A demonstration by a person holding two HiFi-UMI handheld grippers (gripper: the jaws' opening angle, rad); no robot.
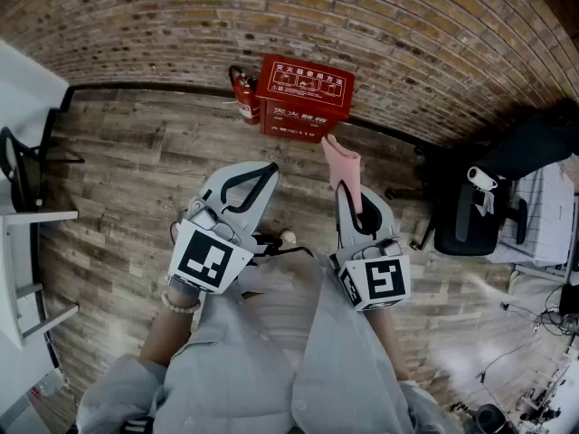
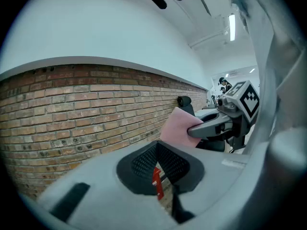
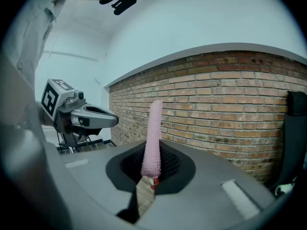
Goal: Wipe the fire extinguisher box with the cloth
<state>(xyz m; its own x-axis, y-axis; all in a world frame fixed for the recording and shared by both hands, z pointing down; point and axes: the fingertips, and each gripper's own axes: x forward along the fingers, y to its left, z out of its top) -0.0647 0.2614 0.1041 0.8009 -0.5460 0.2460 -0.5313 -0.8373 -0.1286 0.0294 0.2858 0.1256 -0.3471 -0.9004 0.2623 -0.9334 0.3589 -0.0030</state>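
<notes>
Now held: cloth [image 1: 344, 163], pinched upright in right gripper [image 1: 349, 195], near box [image 1: 305, 98], not touching.
Left gripper [image 1: 269, 170]: closed, empty.
Box: on floor [image 1: 136, 170], against wall [image 1: 181, 25].
Handling: cloth likely soft, light, floppy; keep hold near its lower edge.

The cloth [image 1: 344, 165] looks knitted, the fire extinguisher box [image 1: 304, 96] smooth, the wall [image 1: 380, 25] rough brick, the floor [image 1: 136, 170] wood.

Right gripper [image 3: 151, 170]: jaws pressed together on the pink cloth [image 3: 153, 135], which stands upright from them. Behind the cloth: brick wall [image 3: 230, 104]. Left of the cloth, apart from it: left gripper [image 3: 85, 119]. Far right of the cloth: black chair [image 3: 294, 138].
</notes>
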